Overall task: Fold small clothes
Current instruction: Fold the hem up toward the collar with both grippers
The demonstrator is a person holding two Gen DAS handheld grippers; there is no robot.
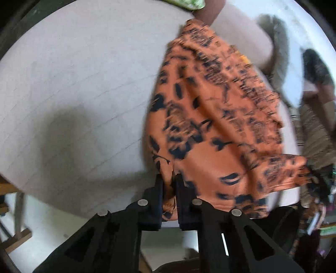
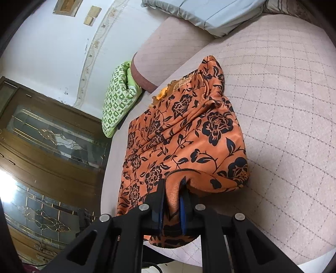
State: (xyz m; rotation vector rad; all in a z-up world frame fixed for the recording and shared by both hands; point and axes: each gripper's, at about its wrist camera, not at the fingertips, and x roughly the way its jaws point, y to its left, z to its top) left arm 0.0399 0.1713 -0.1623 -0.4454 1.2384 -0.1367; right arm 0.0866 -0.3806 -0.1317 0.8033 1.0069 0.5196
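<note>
An orange garment with a black flower print lies on a pale quilted bed. In the left wrist view the same garment is blurred and bunched toward the right. My left gripper is shut on a fold of its near edge, cloth pinched between the black fingers. My right gripper is shut on another edge of the garment, which wraps over the blue-padded fingers. Part of the cloth hangs over the bed's near edge.
A green and white checked cloth lies at the bed's far left side, by a pink bolster. A pale blue pillow sits at the head. A wooden glass-panelled door stands left. Bare bed surface stretches left of the garment.
</note>
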